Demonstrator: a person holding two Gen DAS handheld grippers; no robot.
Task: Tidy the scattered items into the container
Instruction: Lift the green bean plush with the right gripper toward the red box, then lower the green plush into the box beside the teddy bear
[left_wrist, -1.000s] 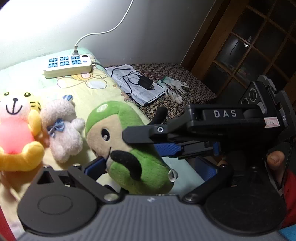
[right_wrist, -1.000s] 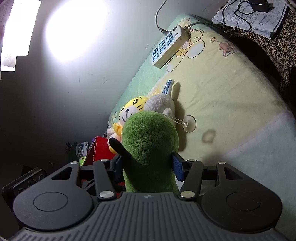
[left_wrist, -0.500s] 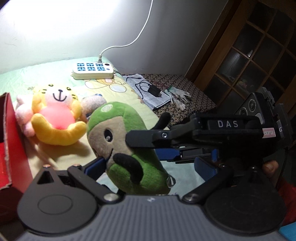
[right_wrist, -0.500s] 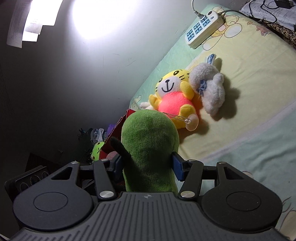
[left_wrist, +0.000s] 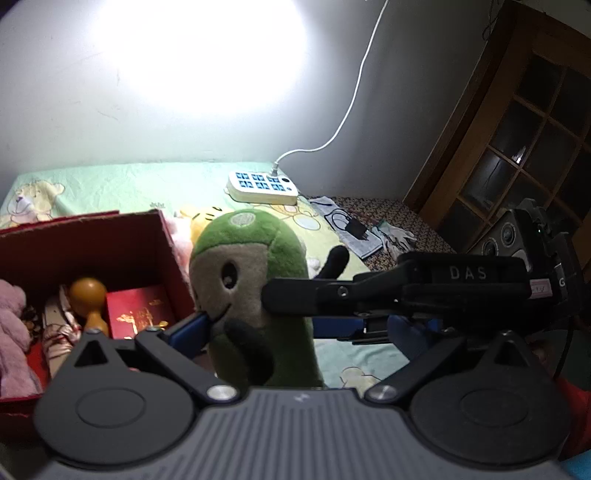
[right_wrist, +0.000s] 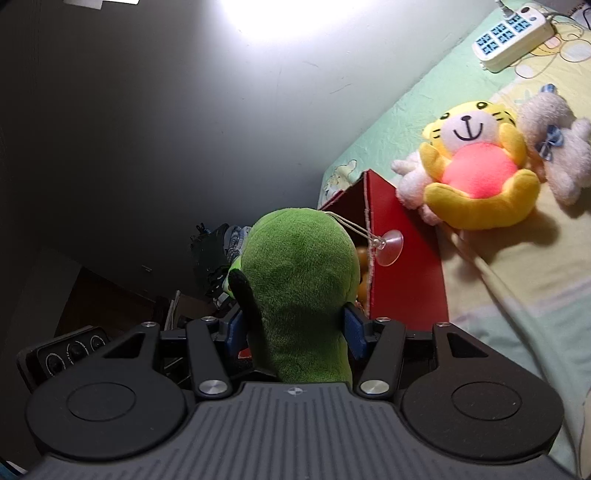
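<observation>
plush, green and pickle-shaped: the green toy (right_wrist: 299, 291) stands upright between the fingers of the right gripper (right_wrist: 295, 328), long axis vertical, rounded crown up and base hidden down behind the gripper body. the blue pads press into both its flanks, so the fingers are set at a middling width, closed on the toy. in the right wrist view its back faces the camera, with a clear suction cup (right_wrist: 389, 253) dangling on a thread off its crown; in the left wrist view its tan face (left_wrist: 236, 284) looks toward that camera, one black arm (left_wrist: 247, 347) low in front.

the left gripper (left_wrist: 295, 332) also has the toy between its fingers. its left blue pad touches the toy near the mouth; the other finger sits well off to the side, behind the right gripper's black body (left_wrist: 424, 291), and i cannot tell whether the left fingers actually grip.

the toy hangs just beside the near corner of the red box (left_wrist: 162, 251), above the bed (left_wrist: 122, 184), not inside. the box holds a pink plush (left_wrist: 11, 332), a yellow wooden piece (left_wrist: 88, 295) and a small red packet (left_wrist: 138, 310). on the bed past the box lie a yellow tiger plush (right_wrist: 476, 166) and a grey bear (right_wrist: 557, 144), touching each other, with a white power strip (right_wrist: 513, 33) farther back.
</observation>
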